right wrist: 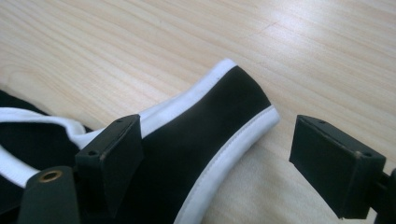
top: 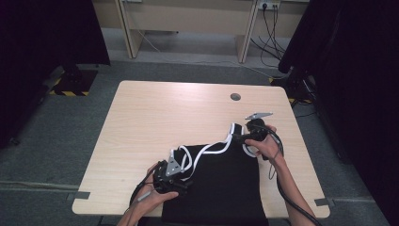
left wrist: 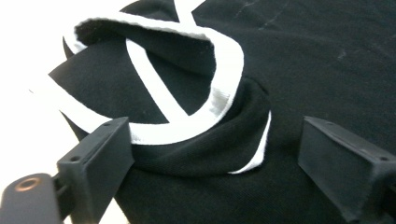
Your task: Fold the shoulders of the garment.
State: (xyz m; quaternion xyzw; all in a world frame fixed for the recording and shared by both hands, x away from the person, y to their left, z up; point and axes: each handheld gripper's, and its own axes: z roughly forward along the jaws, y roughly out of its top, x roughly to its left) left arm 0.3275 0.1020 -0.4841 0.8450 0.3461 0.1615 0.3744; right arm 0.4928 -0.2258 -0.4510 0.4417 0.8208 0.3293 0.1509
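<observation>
A black sleeveless garment with white trim lies on the wooden table, at the near edge. My left gripper is at the garment's left shoulder. In the left gripper view my left gripper is open, with bunched black cloth and a loop of white trim between the wide jaws, which do not press on it. My right gripper is at the far right strap. In the right gripper view my right gripper is open astride the strap end, which lies flat on the table.
A round cable hole sits near the table's far edge. Dark curtains hang at both sides. A wooden desk stands beyond the table, and cables run down to the floor at the back right.
</observation>
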